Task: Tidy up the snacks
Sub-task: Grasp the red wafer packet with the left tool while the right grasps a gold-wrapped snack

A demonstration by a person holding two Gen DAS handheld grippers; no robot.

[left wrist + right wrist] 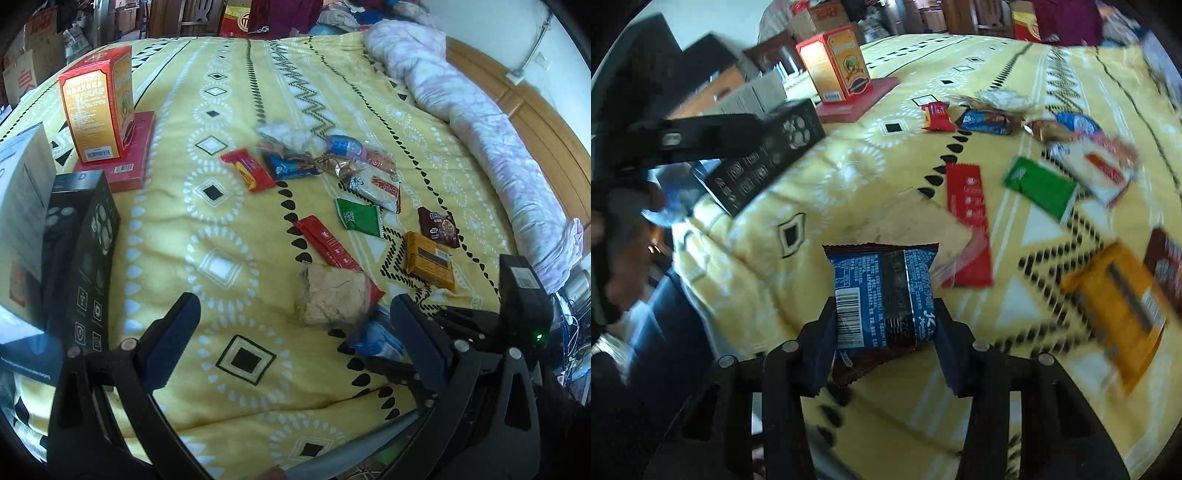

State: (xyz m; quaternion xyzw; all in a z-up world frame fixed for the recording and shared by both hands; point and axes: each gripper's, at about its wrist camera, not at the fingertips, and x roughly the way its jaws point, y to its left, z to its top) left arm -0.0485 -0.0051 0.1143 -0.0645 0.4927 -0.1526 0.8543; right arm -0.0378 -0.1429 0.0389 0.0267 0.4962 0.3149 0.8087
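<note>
Several snack packets lie scattered on a yellow patterned bedspread [221, 206]. My right gripper [882, 325] is shut on a blue snack packet [882, 295] with a barcode, held above the bed; it also shows blurred in the left wrist view [376, 339]. My left gripper [291, 332] is open and empty, low over the bedspread, just short of a clear pack of beige biscuits [332, 295]. A long red packet [328, 243], a green packet [360, 218], an orange packet [430, 262] and a brown cookie packet [437, 227] lie beyond.
An orange-red box [98, 107] stands on a flat red box [125, 162] at the far left. A black box [81, 258] and a white box [22, 206] stand at the near left. A rolled pink quilt [480, 122] runs along the right edge.
</note>
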